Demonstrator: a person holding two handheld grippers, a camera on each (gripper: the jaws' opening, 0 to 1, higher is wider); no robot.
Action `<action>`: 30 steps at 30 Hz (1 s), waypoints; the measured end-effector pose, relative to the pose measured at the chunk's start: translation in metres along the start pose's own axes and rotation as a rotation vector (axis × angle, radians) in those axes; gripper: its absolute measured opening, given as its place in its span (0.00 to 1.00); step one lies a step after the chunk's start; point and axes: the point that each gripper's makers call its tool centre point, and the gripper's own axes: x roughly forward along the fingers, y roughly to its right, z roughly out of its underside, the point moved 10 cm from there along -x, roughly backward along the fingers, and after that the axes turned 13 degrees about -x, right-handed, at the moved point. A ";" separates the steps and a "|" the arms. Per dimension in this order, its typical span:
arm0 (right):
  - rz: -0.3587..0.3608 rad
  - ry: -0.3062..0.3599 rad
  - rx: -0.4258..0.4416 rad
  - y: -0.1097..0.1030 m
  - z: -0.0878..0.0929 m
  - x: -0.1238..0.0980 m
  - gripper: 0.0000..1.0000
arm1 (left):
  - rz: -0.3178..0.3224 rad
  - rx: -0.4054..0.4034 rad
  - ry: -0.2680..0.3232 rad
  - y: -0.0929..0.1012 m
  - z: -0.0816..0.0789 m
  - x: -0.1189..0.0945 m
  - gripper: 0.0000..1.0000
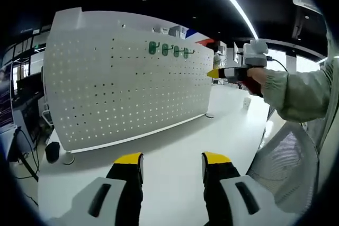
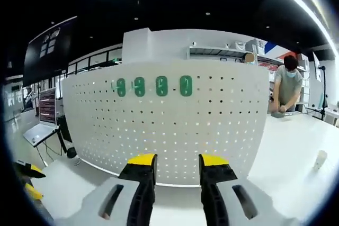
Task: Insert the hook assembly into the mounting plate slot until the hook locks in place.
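Both grippers hung apart-jawed and empty, probably because all four green hooks [image 2: 153, 86] already sat along the upper edge of the pegboard [image 2: 175, 125] on the tabletop [image 1: 175, 152]. The left gripper [image 1: 172, 158] view showed the right gripper [image 1: 212, 73] near the board's end; the right gripper's [image 2: 175, 159] view faced the hooks squarely.

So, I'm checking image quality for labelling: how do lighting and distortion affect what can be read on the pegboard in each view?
Left gripper view: fisheye bows the pegboard; light shines through its lower holes, the green hooks look small and soft, and the ceiling light strip glares. Right gripper view: the board is closer and evenly lit, its hooks clearer, edges curved.
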 end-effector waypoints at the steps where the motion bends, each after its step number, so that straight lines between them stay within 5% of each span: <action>1: -0.006 -0.005 -0.002 -0.002 0.002 -0.003 0.31 | 0.001 0.001 -0.001 0.000 0.000 -0.001 0.46; 19: -0.135 -0.071 0.013 -0.038 0.028 -0.063 0.39 | -0.006 0.032 0.018 0.005 -0.006 -0.012 0.46; 30: -0.215 -0.169 0.031 -0.051 0.056 -0.095 0.45 | -0.056 0.029 0.011 -0.002 0.000 -0.021 0.46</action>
